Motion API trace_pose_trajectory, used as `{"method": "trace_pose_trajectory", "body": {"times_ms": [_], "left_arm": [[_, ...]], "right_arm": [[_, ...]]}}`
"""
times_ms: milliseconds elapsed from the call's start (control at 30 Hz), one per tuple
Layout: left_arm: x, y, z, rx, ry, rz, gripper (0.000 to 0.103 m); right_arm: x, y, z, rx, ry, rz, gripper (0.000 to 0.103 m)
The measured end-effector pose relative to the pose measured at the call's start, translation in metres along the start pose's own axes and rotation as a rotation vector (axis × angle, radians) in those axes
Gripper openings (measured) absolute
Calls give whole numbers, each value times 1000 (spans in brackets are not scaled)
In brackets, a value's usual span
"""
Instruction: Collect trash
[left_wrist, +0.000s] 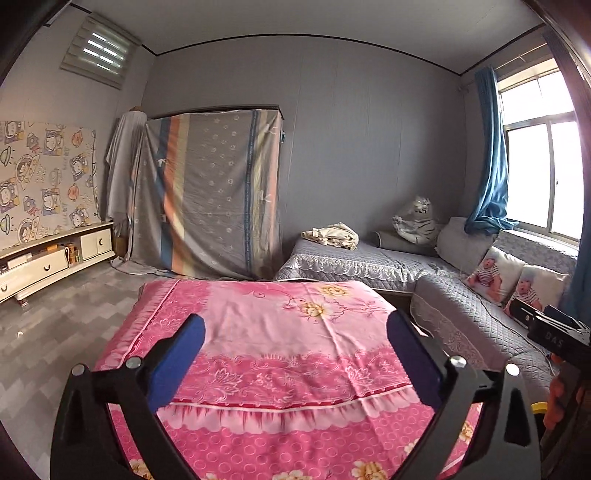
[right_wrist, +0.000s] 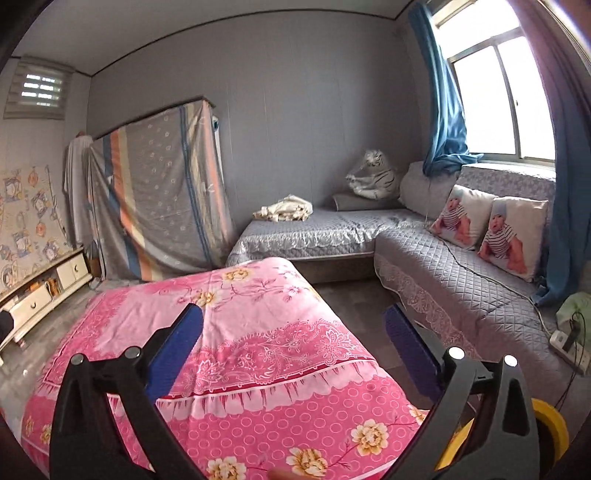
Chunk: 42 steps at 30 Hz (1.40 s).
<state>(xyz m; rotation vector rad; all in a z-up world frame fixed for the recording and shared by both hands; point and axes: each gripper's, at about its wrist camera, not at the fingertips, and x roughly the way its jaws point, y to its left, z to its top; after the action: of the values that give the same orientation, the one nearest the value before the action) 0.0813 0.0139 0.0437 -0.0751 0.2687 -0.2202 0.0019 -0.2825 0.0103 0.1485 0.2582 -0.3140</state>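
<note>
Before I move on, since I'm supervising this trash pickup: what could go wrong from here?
The cable trailing over the sofa to the power strip could snag a gripper. The crumpled cloth might be mistaken for trash. Both the left gripper and the right gripper are open and empty over the pink cloth, where no trash shows.

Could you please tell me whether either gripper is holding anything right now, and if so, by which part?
Nothing is held. The left gripper and the right gripper both stand open over the pink floral cloth, with nothing between their blue pads.
</note>
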Motion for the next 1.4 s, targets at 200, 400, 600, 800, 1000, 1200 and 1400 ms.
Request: {"method": "trace_pose_trajectory", "body": {"times_ms": [200, 400, 600, 800, 1000, 1200, 1400], "left_arm": [[-10, 9, -16, -35, 32, 6, 95], [-20, 2, -26, -20, 7, 4, 95], [-24, -6, -28, -3, -9, -9, 95], [-25, -5, -27, -10, -11, -12, 95], [-27, -5, -27, -7, -21, -4, 95], [-27, -6, -26, -15, -15, -13, 95], [-26, -8, -27, -13, -12, -20, 95]], "right_arm": [[-7, 1, -15, -2, 19, 28, 95], [-16, 9, -28, -26, 15, 28, 95], [-13, 5, -36, -7, 57, 40, 95], [-10, 2, -38, 11, 71, 43, 95], [-10, 3, -38, 12, 78, 50, 95], [-9, 3, -37, 16, 78, 50, 95], [-6, 1, -40, 20, 91, 50, 95]]}}
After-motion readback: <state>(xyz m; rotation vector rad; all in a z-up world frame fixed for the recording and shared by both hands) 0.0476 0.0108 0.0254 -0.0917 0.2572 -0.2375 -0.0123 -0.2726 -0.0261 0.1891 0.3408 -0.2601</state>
